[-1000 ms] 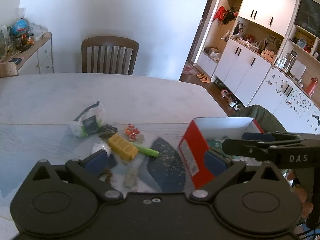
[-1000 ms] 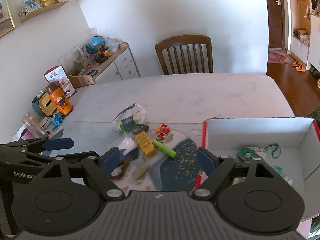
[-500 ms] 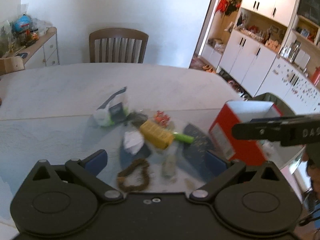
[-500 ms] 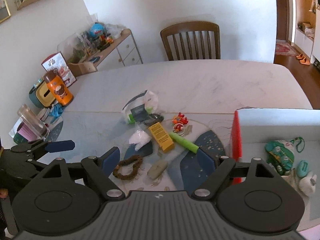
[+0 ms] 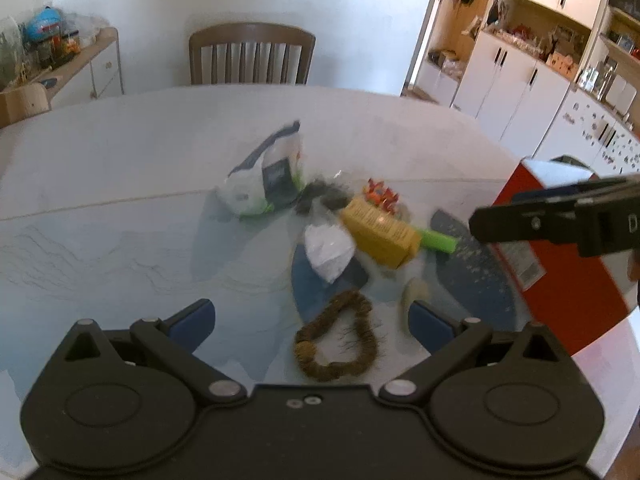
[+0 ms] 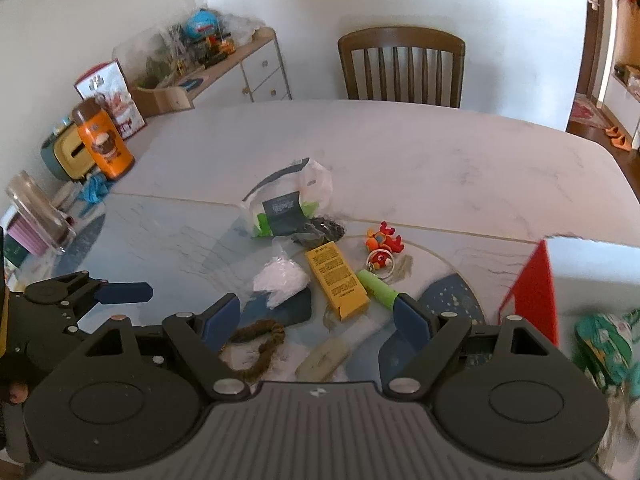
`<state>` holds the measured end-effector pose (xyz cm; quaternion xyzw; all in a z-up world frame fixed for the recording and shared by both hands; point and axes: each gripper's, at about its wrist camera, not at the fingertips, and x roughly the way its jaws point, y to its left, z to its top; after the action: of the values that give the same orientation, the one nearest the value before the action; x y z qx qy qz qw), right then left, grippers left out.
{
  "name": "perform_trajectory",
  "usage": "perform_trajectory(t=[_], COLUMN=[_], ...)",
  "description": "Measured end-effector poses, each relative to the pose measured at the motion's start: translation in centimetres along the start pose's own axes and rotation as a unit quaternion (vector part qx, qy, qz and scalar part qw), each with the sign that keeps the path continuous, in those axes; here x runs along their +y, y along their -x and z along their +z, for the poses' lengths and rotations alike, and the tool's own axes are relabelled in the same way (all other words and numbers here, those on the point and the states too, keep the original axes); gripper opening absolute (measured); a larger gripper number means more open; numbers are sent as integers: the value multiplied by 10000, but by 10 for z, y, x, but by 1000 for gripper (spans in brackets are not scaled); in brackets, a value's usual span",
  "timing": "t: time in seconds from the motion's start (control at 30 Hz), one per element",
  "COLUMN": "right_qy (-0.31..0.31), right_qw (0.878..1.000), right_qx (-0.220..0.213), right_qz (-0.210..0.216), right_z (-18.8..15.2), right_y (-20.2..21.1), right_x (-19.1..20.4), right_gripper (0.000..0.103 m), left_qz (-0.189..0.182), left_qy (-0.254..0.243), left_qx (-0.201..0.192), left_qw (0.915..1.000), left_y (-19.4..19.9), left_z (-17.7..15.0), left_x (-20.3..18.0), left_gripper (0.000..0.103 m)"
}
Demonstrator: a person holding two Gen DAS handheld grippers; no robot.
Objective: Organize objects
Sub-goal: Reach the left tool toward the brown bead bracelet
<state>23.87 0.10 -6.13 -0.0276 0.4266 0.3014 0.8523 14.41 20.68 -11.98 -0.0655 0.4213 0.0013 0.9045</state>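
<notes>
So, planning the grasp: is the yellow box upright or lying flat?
Flat: the yellow box lies printed face up on the table.

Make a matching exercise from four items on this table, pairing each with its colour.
Items:
1. flat rectangular cardboard box
2. short plastic tube
3. fuzzy loop-shaped hair tie
4. crumpled plastic bag of powder

Colours:
A. brown
B. white
C. yellow
D. bright green

Pairs: 1-C, 2-D, 3-A, 4-B
</notes>
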Motion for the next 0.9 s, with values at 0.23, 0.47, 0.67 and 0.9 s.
perform_trajectory(t=[0.23,0.47,0.67,0.9], right_qy=[357,538,665,745], right_qw=[9990,9972,9956,9944], right_qx=[250,505,638,720], right_qz=[-46,-92,-177,-202], right_z=[4,8,10,12], right_y=[-42,-72,-90,-104], right_x=[2,-3,-7,-4], right_gripper=[83,68,53,49], left_qz=[-63,-135,-168,-237], left_qy=[-61,-231,-356,-492], left_qx=[184,321,352,318], left_qw=[9998,9991,9986,9980], left_y=[-27,-45,-52,-58], left_z=[-5,-6,-7,-5], left_x=[8,8,6,3], left_gripper=[98,87,77,60])
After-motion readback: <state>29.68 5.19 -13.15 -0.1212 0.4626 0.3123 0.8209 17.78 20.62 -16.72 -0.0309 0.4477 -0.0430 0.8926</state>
